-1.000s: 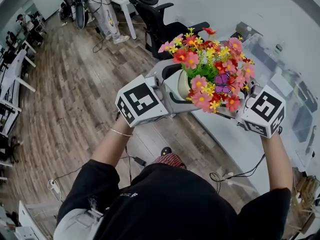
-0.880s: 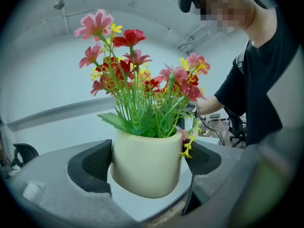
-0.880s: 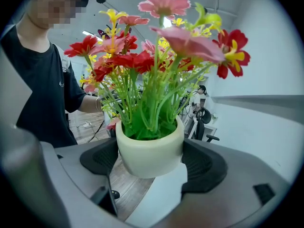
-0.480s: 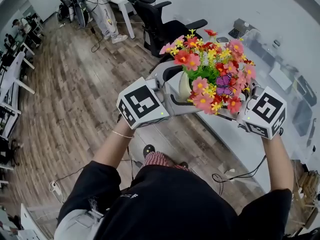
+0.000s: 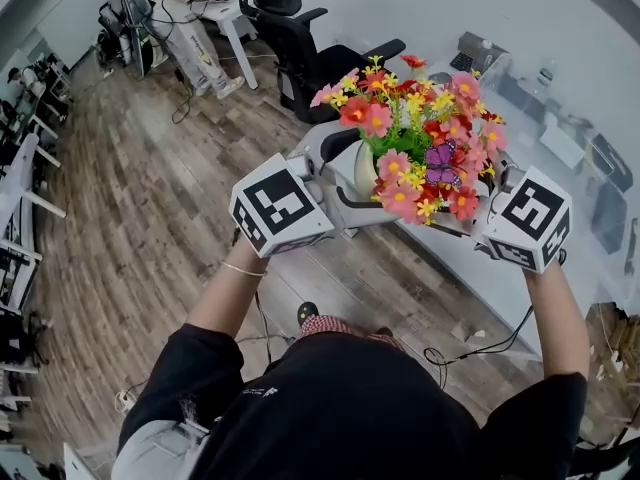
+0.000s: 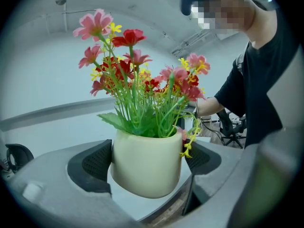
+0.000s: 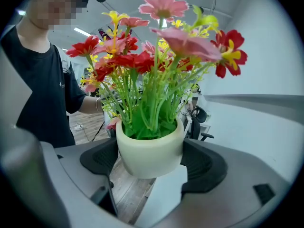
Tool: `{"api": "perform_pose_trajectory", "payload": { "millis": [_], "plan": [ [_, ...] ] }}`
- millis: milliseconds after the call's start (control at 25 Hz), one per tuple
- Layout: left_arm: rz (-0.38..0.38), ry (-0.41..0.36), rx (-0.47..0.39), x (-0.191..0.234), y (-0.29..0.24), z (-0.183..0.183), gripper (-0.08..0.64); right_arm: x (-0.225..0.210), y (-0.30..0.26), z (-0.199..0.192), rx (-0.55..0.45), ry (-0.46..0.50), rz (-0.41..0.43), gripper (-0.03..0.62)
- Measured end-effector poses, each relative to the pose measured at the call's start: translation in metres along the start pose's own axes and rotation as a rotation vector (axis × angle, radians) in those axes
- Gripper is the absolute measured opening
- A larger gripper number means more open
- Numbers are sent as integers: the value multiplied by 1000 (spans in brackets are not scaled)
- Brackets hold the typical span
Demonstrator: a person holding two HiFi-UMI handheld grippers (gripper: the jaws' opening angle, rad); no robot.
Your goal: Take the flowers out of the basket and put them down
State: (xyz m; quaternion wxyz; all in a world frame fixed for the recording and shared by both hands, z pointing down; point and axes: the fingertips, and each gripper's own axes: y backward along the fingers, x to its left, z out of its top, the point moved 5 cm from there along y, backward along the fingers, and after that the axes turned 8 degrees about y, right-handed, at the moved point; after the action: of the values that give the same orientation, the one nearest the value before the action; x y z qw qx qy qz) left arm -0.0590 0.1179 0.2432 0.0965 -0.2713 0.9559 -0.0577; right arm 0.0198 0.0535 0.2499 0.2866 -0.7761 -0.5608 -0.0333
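Observation:
A cream flower pot [image 5: 366, 171] with red, pink and yellow flowers [image 5: 425, 133] and a purple butterfly hangs in the air at chest height. Both grippers hold it from opposite sides. My left gripper [image 5: 345, 183] is shut on the pot's left side. My right gripper [image 5: 468, 216] is shut on its right side, its jaws mostly hidden under the blooms. In the left gripper view the pot [image 6: 142, 167] sits pinched between the dark pads [image 6: 97, 163]. The right gripper view shows the same pot [image 7: 149, 151] squeezed between the pads [image 7: 202, 167]. No basket is in view.
A white table [image 5: 470, 278] runs along the right, below and beyond the pot, with small devices at its far end. A black office chair [image 5: 300, 38] stands behind the pot. A person sits at a desk [image 5: 225, 3] far back. Wooden floor [image 5: 150, 198] lies to the left.
Both grippers keep the same hold on the pot. The pot has shifted slightly up and left in the head view, and the room behind has slid a little.

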Motion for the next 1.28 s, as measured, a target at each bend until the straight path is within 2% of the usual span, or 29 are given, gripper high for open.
{"api": "perform_pose_trajectory", "payload": {
  "millis": [480, 680, 1000, 1280],
  "plan": [
    [-26, -6, -22, 39, 50, -9, 482, -3, -54, 31, -8, -18, -18, 428],
    [-18, -7, -40, 58, 70, -12, 482, -9, -77, 44, -3, -15, -10, 428],
    [2, 4, -47, 65, 73, -19, 482, -13, -88, 43, 3, -5, 5, 428],
    [17, 8, -53, 75, 97, -25, 482, -10, -111, 56, -1, 5, 26, 428]
  ]
}}
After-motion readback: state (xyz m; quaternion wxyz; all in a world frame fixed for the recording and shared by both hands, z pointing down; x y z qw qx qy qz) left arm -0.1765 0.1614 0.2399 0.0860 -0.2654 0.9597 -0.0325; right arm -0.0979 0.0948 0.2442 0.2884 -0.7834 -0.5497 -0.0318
